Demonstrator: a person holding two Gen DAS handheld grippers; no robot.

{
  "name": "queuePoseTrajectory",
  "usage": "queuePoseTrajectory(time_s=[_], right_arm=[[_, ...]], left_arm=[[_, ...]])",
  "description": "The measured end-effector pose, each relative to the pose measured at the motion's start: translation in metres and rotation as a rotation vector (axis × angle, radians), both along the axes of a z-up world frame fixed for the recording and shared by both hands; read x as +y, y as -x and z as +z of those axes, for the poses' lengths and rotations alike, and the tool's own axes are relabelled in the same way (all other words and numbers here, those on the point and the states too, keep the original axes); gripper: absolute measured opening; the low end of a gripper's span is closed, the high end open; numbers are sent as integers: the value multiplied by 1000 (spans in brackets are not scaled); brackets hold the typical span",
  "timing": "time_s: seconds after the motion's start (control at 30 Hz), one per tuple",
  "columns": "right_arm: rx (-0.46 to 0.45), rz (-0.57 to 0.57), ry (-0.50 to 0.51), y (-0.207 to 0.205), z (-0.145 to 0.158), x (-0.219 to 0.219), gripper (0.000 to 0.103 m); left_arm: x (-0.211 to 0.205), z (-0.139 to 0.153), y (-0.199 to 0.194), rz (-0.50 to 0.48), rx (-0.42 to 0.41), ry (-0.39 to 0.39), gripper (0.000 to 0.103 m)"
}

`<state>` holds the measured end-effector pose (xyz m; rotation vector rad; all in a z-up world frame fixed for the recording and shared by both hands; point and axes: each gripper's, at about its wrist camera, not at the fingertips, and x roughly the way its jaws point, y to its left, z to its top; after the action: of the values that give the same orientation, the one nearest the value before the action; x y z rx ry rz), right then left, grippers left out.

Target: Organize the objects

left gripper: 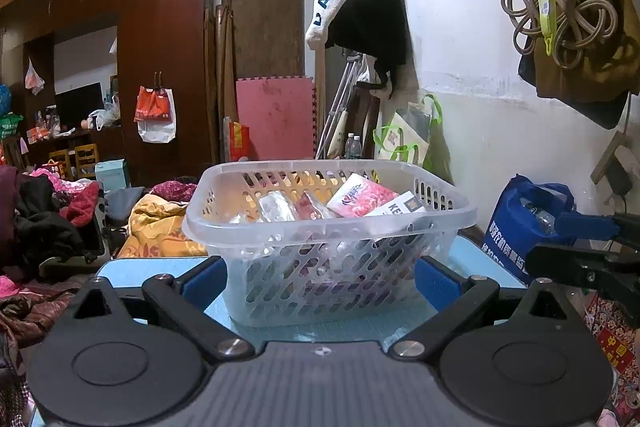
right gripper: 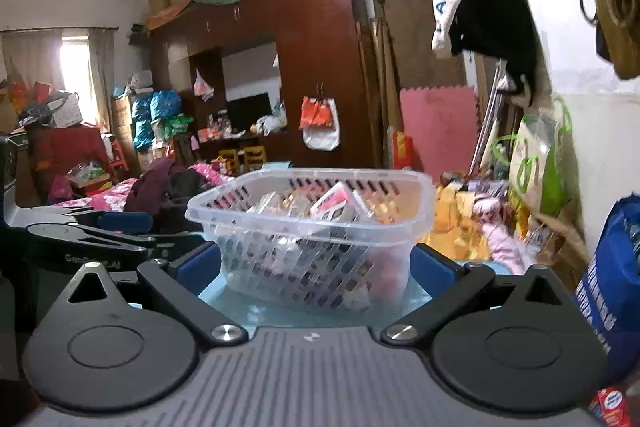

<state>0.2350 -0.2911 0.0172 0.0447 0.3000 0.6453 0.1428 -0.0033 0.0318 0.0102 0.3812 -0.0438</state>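
A clear plastic basket [left gripper: 224,227] with slotted walls stands on a light blue table [left gripper: 344,331]. It holds several packets, among them a pink tissue pack [left gripper: 362,196] and a white box [left gripper: 400,208]. My left gripper [left gripper: 320,277] is open, its blue pads either side of the basket's near wall, just short of it. The basket also shows in the right wrist view [right gripper: 420,211]. My right gripper [right gripper: 316,265] is open too, facing the basket from the right. Each gripper shows in the other's view: the right one [left gripper: 588,247], the left one [right gripper: 100,231].
A blue bag [left gripper: 516,227] stands at the table's right edge; it also shows in the right wrist view [right gripper: 608,291]. Beyond the table lie an orange quilt [left gripper: 156,227] and piled clothes [left gripper: 44,211]. A brown wardrobe [left gripper: 164,39] and pink mat [left gripper: 274,117] stand behind.
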Motion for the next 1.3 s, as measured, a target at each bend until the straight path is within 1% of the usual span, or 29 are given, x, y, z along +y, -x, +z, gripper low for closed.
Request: queuePoseTrajectory(time_s=[0.17,0.4,0.9,1.3], right_arm=[[-8,-7,3,3,-1,0,103],[-4,11,0,5,0,0,103],[-4,-10,-1,2,0,-2,103],[4,-32,11,-4,-1,-3,103]], left_arm=[[-3,-3,-2,-5,10,-7,101],[-2,-3,-3,5,12,4,101],[-3,-5,-10,-1,26,1,101],[-2,0,-20,15,27,-4,101]])
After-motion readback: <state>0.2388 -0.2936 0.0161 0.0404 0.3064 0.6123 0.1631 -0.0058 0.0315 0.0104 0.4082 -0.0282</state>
